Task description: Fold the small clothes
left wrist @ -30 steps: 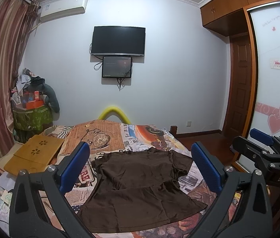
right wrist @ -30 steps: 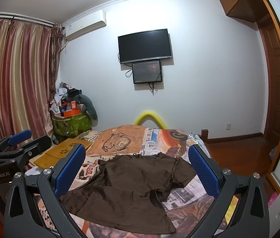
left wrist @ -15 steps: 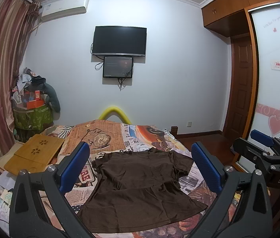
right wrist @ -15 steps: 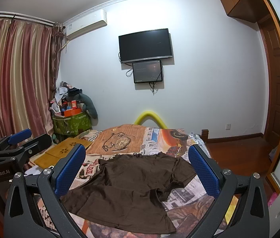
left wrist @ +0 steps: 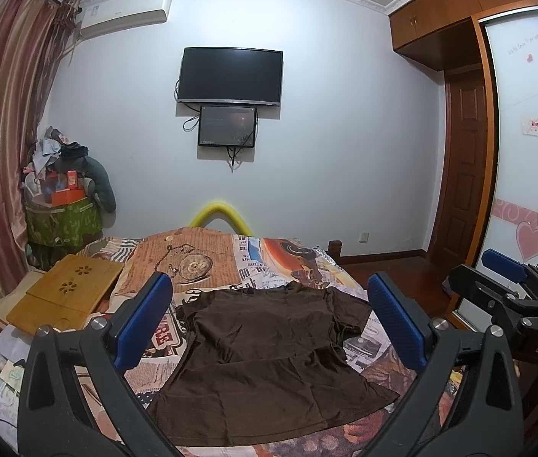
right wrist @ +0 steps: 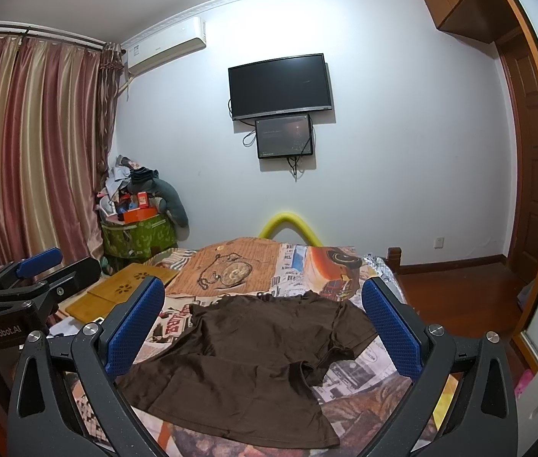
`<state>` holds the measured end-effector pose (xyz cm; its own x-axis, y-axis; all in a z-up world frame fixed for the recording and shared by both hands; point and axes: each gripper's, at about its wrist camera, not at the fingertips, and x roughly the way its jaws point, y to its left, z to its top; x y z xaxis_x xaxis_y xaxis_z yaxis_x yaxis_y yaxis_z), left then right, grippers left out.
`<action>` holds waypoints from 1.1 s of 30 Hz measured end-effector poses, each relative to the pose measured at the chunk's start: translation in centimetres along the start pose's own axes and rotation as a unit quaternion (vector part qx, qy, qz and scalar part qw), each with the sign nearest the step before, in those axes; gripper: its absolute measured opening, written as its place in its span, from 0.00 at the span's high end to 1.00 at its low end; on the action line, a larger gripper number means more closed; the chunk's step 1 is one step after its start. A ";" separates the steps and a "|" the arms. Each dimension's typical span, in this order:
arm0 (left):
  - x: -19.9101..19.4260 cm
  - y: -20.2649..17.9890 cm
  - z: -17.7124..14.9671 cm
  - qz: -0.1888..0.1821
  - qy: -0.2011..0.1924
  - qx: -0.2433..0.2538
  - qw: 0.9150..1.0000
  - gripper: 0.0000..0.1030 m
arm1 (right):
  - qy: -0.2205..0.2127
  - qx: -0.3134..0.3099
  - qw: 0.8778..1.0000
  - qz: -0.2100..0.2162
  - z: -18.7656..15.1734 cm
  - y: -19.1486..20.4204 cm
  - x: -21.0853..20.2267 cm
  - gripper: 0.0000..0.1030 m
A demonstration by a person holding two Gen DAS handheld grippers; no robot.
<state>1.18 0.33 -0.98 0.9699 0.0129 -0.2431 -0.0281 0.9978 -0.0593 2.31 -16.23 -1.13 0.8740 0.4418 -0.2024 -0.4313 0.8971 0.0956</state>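
A brown T-shirt (left wrist: 269,358) lies spread flat on the bed (left wrist: 208,266), collar toward the far wall and hem nearest the cameras, with nothing folded yet. The left gripper (left wrist: 269,316) hangs above the near part of the bed with its jaws wide apart and nothing between them; the right gripper (right wrist: 265,327) does the same just beside it, also spread and empty. The right gripper's own view shows the right sleeve (right wrist: 329,354) crumpled and tucked partly onto the shirt body, while the left side lies smoother.

The step in hand looks like the approach before the first fold. To do it well, each gripper should probably come down on one matching point of the garment, a shoulder and the hem on one side, or the two hem corners, and pinch only the top layers of cloth rather than the printed bedcover underneath. The bunched sleeve would best be flattened first, or the fold will trap a lump. The cloth looks thin and limp, so it will likely sag between the two grips unless both lift together.

Against the earlier frames almost nothing differs: the shirt lies the same, and both grippers hold nearly the same pose with only a slight drift of view
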 end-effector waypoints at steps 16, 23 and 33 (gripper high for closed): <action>0.2 0.2 0.0 -0.001 0.001 -0.002 1.000 0.00 | 0.003 0.001 1.000 0.000 -0.1 -0.1 0.2 0.00; 0.9 0.4 -0.3 0.011 -0.010 0.009 1.000 0.00 | 0.013 0.002 1.000 -0.001 -0.4 -0.5 1.1 0.00; 10.5 5.3 0.6 0.026 0.053 0.001 0.998 0.00 | 0.042 0.006 0.999 -0.019 -0.8 -3.2 5.6 0.00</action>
<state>11.35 5.79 -3.27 0.9362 0.0578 -0.3466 -0.0770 0.9962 -0.0418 8.38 -16.64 -3.35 0.8676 0.4055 -0.2877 -0.3948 0.9136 0.0971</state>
